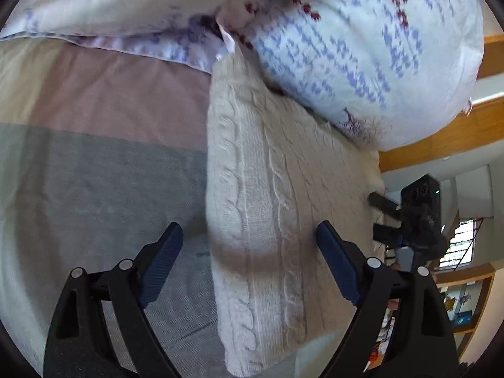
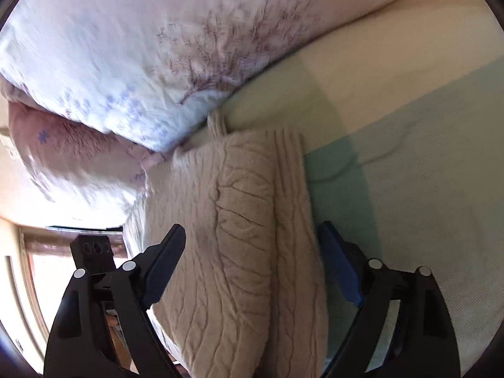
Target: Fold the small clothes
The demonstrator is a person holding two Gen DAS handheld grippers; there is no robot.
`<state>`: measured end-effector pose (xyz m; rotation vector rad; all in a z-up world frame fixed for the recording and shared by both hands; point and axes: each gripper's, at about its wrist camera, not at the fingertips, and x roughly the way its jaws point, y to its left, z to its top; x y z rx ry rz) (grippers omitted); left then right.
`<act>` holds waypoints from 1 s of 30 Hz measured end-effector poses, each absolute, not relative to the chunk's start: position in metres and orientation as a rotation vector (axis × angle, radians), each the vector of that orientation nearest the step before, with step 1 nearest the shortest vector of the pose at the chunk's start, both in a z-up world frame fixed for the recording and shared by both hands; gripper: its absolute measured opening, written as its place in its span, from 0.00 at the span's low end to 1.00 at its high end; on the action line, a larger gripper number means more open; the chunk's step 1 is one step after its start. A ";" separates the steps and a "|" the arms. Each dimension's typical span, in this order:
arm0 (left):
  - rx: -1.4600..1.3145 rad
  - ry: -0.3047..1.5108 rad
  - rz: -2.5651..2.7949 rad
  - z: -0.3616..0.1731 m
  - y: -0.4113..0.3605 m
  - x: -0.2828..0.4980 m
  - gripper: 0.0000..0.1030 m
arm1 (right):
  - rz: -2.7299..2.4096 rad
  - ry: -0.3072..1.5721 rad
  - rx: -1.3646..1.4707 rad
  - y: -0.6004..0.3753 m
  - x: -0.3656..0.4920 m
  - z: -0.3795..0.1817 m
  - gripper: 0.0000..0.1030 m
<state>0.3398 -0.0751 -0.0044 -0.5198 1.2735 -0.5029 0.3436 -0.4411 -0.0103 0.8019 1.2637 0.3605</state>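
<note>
Jaws spread wide on left gripper (image 1: pixel 250 231) and right gripper (image 2: pixel 252 233), gripping nothing. Between and beneath both, folded cream cable-knit sweater (image 1: pixel 267 220), flat on colour-block bedsheet (image 1: pixel 104 170). Beyond, touching its far end, white pillows with purple floral print (image 2: pixel 126 63).

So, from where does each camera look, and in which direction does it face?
Left wrist: sits on the left claw, looks forward and down at the knit sweater on the bed sheet; both open fingers show, and the right claw beyond.
Right wrist: sits on the right claw, looks at the sweater and pillow; open fingers, and the left claw.
Shared: sweater, pillow, sheet.
</note>
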 end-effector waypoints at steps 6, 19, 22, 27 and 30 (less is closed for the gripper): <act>-0.554 1.214 -0.512 -0.015 -0.095 0.348 0.53 | 0.444 1.251 0.861 -0.430 0.340 -0.023 0.45; -0.185 1.105 -0.286 0.043 -0.021 0.342 0.49 | 0.375 1.268 0.568 -0.295 0.343 0.011 0.47; -0.207 0.983 -0.289 0.068 -0.005 0.309 0.68 | 0.360 1.131 0.661 -0.300 0.309 0.041 0.51; -0.229 0.901 -0.290 0.070 0.013 0.248 0.78 | 0.392 1.139 0.728 -0.305 0.269 0.039 0.50; -0.219 0.953 -0.280 0.057 0.022 0.225 0.79 | 0.358 1.193 0.702 -0.296 0.276 0.021 0.09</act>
